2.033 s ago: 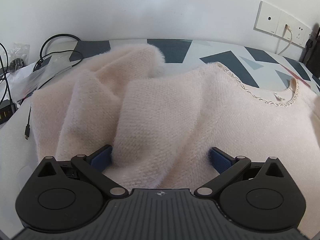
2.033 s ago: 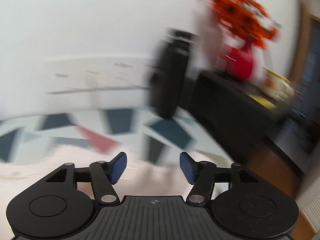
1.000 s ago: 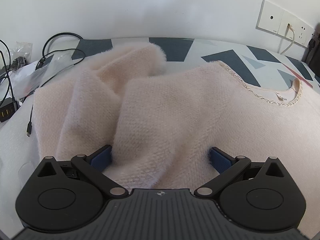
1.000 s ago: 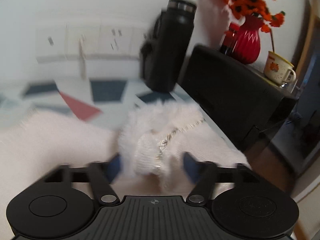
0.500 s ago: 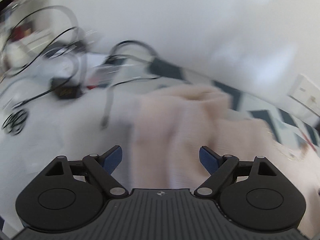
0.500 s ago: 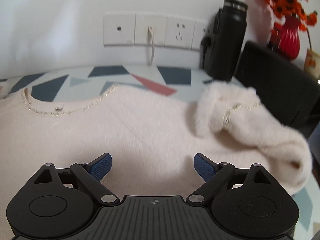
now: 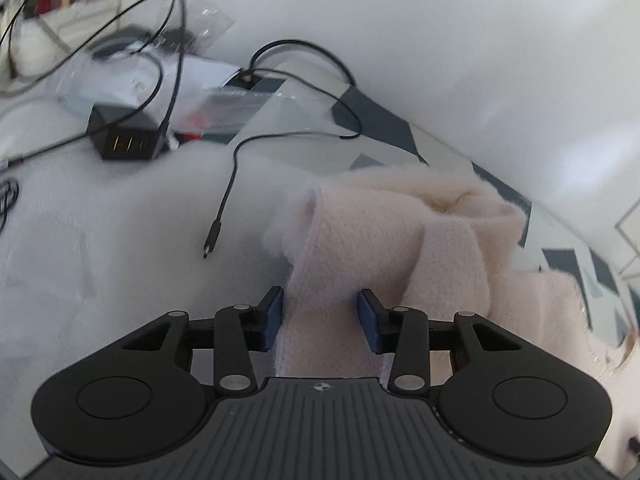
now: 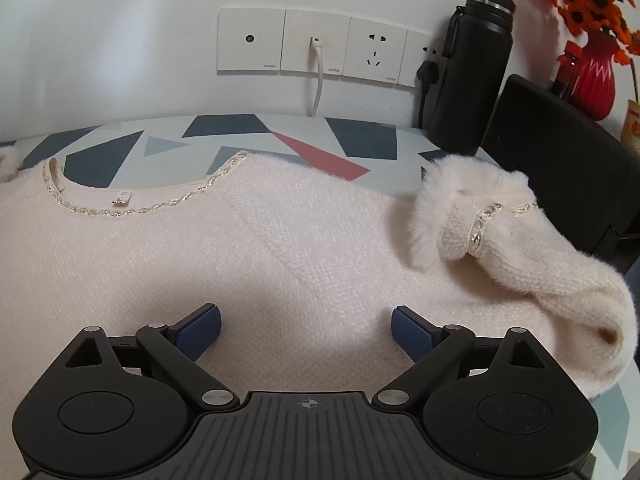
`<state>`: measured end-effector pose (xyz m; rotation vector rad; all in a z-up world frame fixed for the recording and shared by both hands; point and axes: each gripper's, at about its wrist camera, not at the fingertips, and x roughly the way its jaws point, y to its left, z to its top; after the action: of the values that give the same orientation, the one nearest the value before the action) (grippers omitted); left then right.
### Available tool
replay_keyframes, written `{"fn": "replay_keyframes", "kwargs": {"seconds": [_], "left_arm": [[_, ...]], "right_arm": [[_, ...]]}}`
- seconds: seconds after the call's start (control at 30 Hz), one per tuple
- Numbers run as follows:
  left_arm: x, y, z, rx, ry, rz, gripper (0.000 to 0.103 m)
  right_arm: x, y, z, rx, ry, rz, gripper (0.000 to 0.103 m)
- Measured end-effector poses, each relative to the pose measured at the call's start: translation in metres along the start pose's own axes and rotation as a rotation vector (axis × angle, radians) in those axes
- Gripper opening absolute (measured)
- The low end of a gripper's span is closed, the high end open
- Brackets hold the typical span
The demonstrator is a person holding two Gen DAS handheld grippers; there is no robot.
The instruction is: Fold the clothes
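Left gripper [image 7: 319,316]: fingers half-closed around the fuzzy pale-pink knit sweater's [image 7: 384,248] bunched sleeve, likely to fold it inward.
Right gripper [image 8: 306,330]: fingers spread wide, empty above the sweater body; fur-trimmed cuff [image 8: 476,216] lies at 2 o'clock.

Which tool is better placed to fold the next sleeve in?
Left. The left tool already has its fingers either side of a sleeve. The right tool hangs open over the sweater body, its cuffed sleeve off to the side.
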<state>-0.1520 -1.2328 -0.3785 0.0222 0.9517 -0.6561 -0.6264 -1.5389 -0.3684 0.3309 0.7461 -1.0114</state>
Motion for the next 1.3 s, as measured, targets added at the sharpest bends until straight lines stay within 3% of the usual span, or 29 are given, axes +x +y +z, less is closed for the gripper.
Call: {"fn": "replay_keyframes", "kwargs": {"seconds": [0.07,0.1,0.13,0.23,0.47,0.6,0.77,0.87,0.93,1.17,1.23,1.3], "left_arm": [[0.002,-0.005,0.000,0.057,0.000,0.016,0.038],[0.000,-0.006,0.001,0.068,-0.005,0.022,0.013],[-0.005,-0.008,0.002,0.071,-0.015,0.026,0.009],[-0.029,-0.014,0.007,0.049,-0.100,-0.010,0.008],[-0.083,-0.080,0.011,0.200,-0.172,-0.313,0.007],[-0.091,-0.123,-0.003,0.295,-0.139,-0.480,0.007],[-0.078,-0.183,-0.050,0.522,-0.053,-0.554,0.007],[-0.063,-0.210,-0.082,0.652,0.015,-0.547,0.007],[-0.059,-0.216,-0.098,0.681,0.056,-0.540,0.007],[-0.042,-0.207,-0.111,0.675,0.163,-0.493,0.010],[-0.039,-0.204,-0.107,0.653,0.199,-0.497,0.016],[-0.043,-0.203,-0.103,0.643,0.217,-0.520,0.032]], "right_arm": [[0.001,-0.001,0.000,0.010,-0.001,0.003,0.094],[0.002,-0.002,0.000,0.016,0.001,0.005,0.095],[0.003,-0.003,0.000,0.022,0.002,0.008,0.096],[0.004,-0.006,0.000,0.030,-0.001,0.014,0.097],[0.007,-0.011,0.000,0.043,0.003,0.026,0.098],[0.007,-0.013,-0.001,0.047,0.001,0.031,0.098],[0.008,-0.015,-0.003,0.057,-0.005,0.039,0.099],[0.008,-0.016,-0.005,0.062,-0.008,0.042,0.100],[0.008,-0.017,-0.005,0.064,-0.011,0.044,0.100],[0.008,-0.018,-0.007,0.067,-0.020,0.051,0.102],[0.008,-0.018,-0.007,0.067,-0.021,0.050,0.102],[0.008,-0.018,-0.008,0.067,-0.020,0.049,0.102]]}}
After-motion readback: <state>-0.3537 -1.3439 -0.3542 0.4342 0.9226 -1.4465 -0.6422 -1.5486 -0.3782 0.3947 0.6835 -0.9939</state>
